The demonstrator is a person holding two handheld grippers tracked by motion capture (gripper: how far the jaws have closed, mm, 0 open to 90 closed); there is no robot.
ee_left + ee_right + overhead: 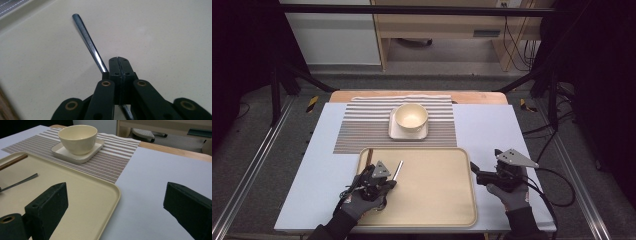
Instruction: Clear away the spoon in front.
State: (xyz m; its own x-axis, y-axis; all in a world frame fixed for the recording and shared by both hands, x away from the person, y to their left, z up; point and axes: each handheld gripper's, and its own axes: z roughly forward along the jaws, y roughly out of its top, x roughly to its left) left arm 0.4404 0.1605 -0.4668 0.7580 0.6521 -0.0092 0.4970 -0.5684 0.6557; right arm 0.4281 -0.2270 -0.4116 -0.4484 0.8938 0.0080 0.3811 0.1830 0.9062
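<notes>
A thin metal utensil handle [398, 170] [87, 42] [21, 182] sticks out over the left part of the beige tray [437, 197] [162, 37] [87, 202]. My left gripper [387, 184] [119, 61] is shut on that handle, which runs slantwise through the closed pads; the utensil's head is hidden. My right gripper [479, 175] [116, 200] is open and holds nothing. It hovers over the table just right of the tray's right edge.
A cream bowl [411, 117] [77, 138] stands on a square plate [396, 134] [87, 157] on a striped placemat [362, 130] [112, 163] beyond the tray. A brown stick [368, 157] [12, 161] lies at the tray's left rim.
</notes>
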